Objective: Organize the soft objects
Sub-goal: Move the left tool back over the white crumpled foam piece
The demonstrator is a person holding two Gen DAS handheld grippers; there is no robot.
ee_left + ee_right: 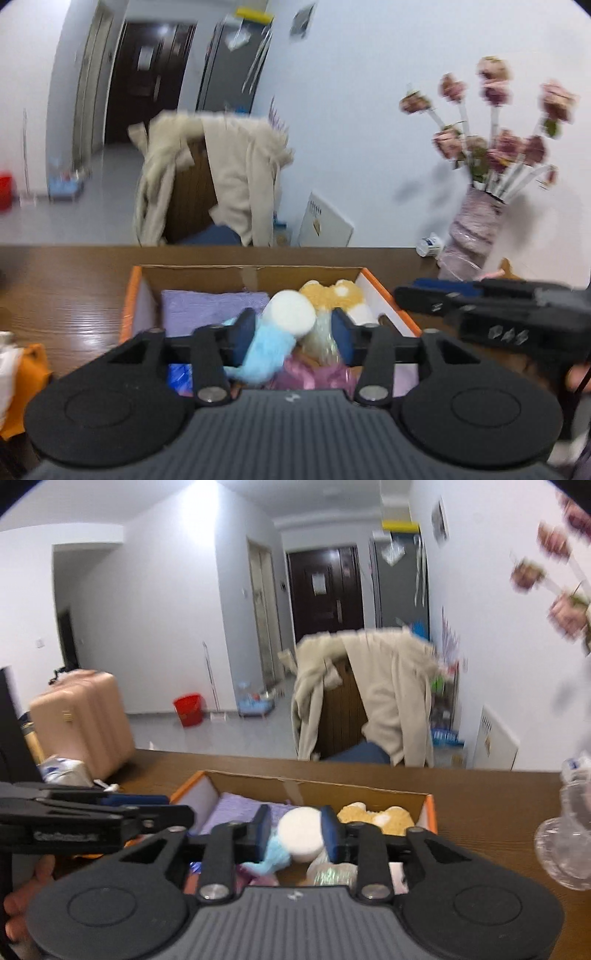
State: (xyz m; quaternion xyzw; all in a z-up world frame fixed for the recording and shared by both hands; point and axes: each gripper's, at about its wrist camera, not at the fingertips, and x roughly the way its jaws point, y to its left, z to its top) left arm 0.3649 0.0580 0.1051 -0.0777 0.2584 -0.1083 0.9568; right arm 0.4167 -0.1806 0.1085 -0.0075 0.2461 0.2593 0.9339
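Observation:
An open cardboard box with orange sides [130, 295] [428, 805] sits on the brown table. Inside lie a purple towel [207, 306] [236, 806], a blue-and-white plush toy [277, 332] [299, 834], a tan teddy bear [332, 295] [376, 818] and crinkly wrapped items [325, 343]. My left gripper [293, 332] hovers open above the box, fingers either side of the plush, not clamping it. My right gripper [295, 830] is open above the same box around the plush's white end. Each gripper shows in the other's view, the right [480, 306] and the left [92, 812].
A vase of pink flowers [476, 221] and a small bottle [428, 245] stand at the table's right; a clear glass object [565, 834] is near the right gripper. A chair draped with a beige coat [221, 181] is behind the table. An orange item [26, 373] lies left.

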